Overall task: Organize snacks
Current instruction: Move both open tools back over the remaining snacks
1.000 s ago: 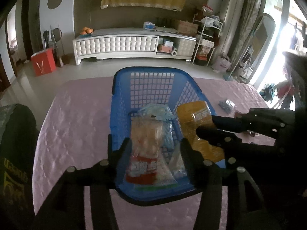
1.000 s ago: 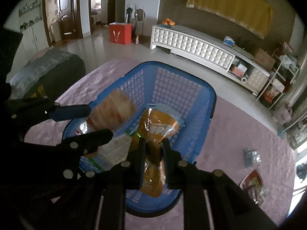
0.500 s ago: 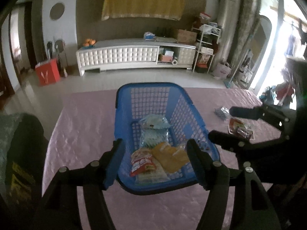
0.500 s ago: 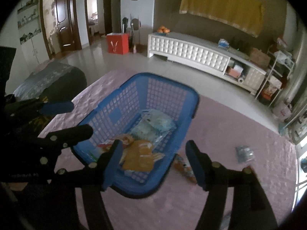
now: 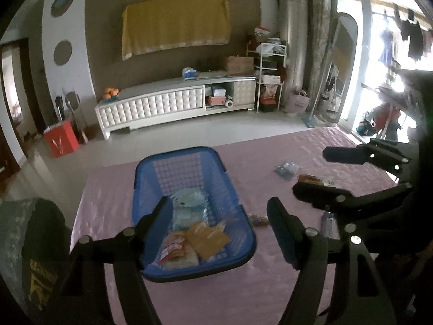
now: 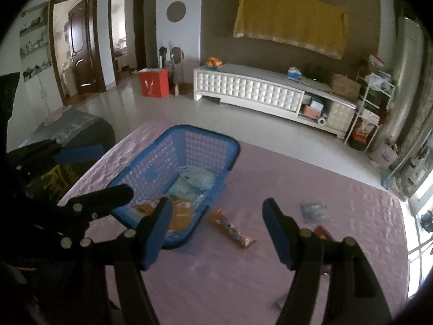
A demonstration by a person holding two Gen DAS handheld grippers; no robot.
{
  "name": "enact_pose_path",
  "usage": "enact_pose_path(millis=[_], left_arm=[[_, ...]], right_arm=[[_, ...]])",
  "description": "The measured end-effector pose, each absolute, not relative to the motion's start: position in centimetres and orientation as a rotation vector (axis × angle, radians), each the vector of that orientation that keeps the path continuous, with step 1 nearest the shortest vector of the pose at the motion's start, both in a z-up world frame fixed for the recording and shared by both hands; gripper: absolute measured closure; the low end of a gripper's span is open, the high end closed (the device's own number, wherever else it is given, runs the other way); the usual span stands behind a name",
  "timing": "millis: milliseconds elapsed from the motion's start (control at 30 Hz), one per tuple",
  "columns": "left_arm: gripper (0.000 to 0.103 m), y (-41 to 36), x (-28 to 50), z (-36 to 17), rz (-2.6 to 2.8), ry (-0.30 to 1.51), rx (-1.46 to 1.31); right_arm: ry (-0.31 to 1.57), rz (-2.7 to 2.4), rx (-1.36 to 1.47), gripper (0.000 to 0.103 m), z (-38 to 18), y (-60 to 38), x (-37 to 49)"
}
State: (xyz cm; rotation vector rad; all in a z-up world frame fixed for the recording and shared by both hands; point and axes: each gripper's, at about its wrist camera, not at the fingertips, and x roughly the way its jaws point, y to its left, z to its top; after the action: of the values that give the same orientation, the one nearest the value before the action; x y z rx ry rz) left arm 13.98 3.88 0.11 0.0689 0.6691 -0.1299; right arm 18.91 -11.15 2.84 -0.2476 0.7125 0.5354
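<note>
Now, basket (image 5: 227, 189): blue plastic, lattice walls, rounded rim, on the pink quilted cloth (image 5: 189, 298).
Basket contents: pale blue crinkly bags (image 5: 190, 203) at the far end; a red-and-white packet (image 5: 173, 246) and an orange pouch (image 5: 207, 239) at the near end, lying flat and overlapping.
Loose on cloth: a long orange wrapper (image 6: 231, 228) just beside the basket's right wall; a grey foil packet (image 6: 314, 212) farther right; a red-brown packet (image 6: 322, 233) near it, partly hidden behind a finger.
Left gripper (image 5: 220, 227): black frame, blue-padded fingers spread wide, nothing between them; held above the near end of the basket.
Right gripper (image 6: 216, 228): same build, fingers wide apart and empty; over the cloth just right of the basket, with the long wrapper showing between its fingers.
Cross views: the right gripper (image 5: 319, 172) shows at the right of the left view, the left gripper (image 6: 94, 173) at the left of the right view.
Room: white tufted cabinet (image 5: 162, 105) along the far wall, yellow cloth (image 5: 176, 25) hung above it, red bag (image 5: 61, 140) on the tiled floor.
Change, one second: the right gripper was clamped on the orange pouch over the basket; the pouch now lies inside and that gripper is spread.
Change, half second: both grippers have drawn back and up, so the basket looks smaller; contents have not shifted.
</note>
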Motion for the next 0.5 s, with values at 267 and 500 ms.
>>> enact_pose_path(millis=[267,500], left_arm=[[0.026,-1.2,14.6,0.9,-0.19,0.654,0.117],[0.025,-5.3,16.3,0.8,-0.245,0.66,0.158]], right_arm=[[0.685,0.457,-0.214,0.016,3.8,-16.1,19.1],[0.695,0.407,-0.201,0.01,3.3,-20.2,19.8]])
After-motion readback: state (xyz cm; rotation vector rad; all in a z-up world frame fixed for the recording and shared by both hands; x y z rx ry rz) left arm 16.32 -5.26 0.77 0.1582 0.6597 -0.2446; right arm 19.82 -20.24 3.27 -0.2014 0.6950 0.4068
